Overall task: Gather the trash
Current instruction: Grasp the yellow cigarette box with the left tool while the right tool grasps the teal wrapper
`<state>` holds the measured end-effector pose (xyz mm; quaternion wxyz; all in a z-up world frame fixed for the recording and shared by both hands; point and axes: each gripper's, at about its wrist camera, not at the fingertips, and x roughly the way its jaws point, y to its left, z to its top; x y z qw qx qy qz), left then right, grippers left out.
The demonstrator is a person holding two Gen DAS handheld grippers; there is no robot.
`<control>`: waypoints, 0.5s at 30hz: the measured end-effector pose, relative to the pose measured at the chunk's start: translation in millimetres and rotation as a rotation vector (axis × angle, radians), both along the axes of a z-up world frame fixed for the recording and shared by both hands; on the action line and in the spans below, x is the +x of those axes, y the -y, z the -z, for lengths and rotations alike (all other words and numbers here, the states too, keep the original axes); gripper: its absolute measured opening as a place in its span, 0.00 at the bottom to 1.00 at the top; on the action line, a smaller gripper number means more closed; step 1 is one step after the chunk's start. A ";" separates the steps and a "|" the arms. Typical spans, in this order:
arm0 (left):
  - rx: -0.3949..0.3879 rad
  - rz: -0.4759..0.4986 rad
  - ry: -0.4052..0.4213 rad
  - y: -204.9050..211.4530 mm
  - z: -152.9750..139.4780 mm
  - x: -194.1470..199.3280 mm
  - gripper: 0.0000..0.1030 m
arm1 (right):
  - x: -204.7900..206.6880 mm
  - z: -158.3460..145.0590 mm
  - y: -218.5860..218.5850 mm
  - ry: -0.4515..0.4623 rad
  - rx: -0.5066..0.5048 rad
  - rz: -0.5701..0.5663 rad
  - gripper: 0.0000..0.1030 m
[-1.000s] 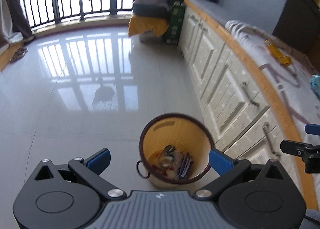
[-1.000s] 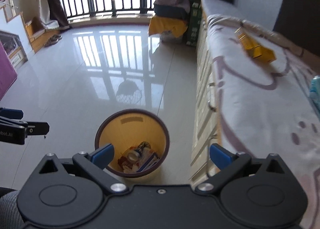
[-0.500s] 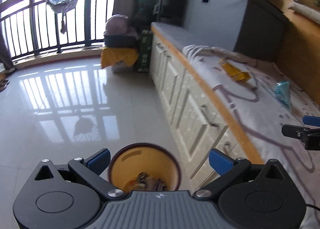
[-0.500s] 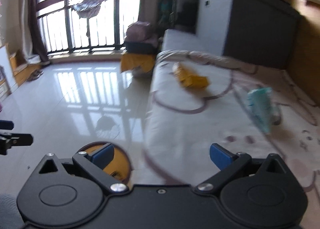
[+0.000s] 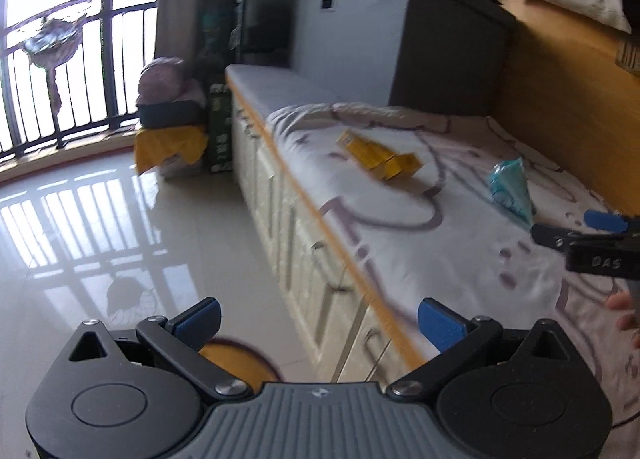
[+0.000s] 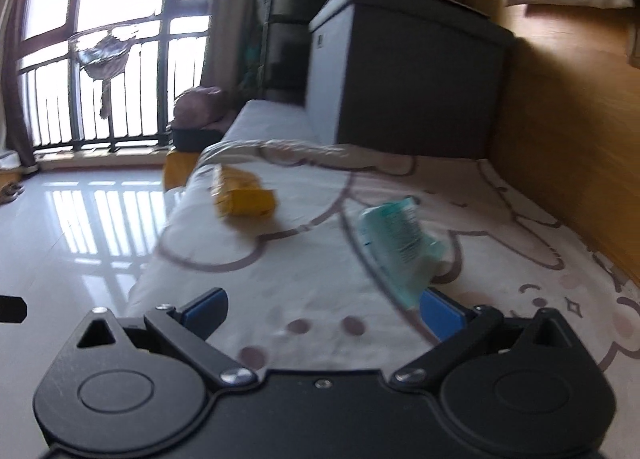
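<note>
Patterned bedding (image 6: pixel 320 259) carries a yellow box (image 6: pixel 244 195) and a teal packet (image 6: pixel 396 243); both tools, left (image 5: pixel 318 319) and right (image 6: pixel 324 309), are spread, empty.

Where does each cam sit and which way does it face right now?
Left wrist: on the left gripper, open, over the floor beside the bench, trash bin below; right gripper and fingertips at right edge.
Right wrist: on the right gripper, open, over the bench, near the blue wrapper.
Shared: yellow box, blue wrapper.
</note>
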<state>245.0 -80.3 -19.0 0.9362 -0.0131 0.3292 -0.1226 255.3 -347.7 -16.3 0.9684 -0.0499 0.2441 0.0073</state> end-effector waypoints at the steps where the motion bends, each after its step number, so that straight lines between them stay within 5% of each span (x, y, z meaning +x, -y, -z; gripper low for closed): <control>1: -0.008 0.010 0.008 5.9 -1.8 7.4 1.00 | 4.6 1.0 4.1 0.006 0.008 0.015 1.00; 15: -0.096 0.093 0.066 76.5 -13.3 119.9 1.00 | 90.7 25.8 41.5 0.034 0.076 0.151 0.95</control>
